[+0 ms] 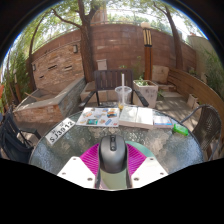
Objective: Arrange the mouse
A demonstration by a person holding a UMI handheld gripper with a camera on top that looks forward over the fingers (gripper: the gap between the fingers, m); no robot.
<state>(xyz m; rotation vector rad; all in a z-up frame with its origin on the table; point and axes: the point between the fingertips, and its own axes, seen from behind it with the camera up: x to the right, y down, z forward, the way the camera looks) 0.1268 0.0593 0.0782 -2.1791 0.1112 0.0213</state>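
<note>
Gripping a dark grey computer mouse (113, 156) from both sides, the handheld gripper (113, 165) reaches over a round glass-topped patio table (175, 152) in a brick-walled courtyard. The two white fingers (78, 172) stand only as far apart as the mouse is wide, and their magenta pads (92, 157) lie against its left and right flanks with no gap to be seen, so the tongs appear clamped on it. The mouse points away from the gripper, its scroll wheel along the middle line, its front end just short of the clutter beyond. Whether its underside rests on the glass or hangs just above cannot be told.

Ahead of the fingers, a row of flat printed cards or booklets (98, 117) lies across the table's far half, with a white box (137, 117) beside them to the right. A clear plastic cup (123, 97) with a straw stands behind them. A small white label with dark print (60, 130) lies off to the left, and something green (181, 128) sits at the right rim. Beyond the table are a brick wall (120, 50), tree trunks and a white planter (147, 92).
</note>
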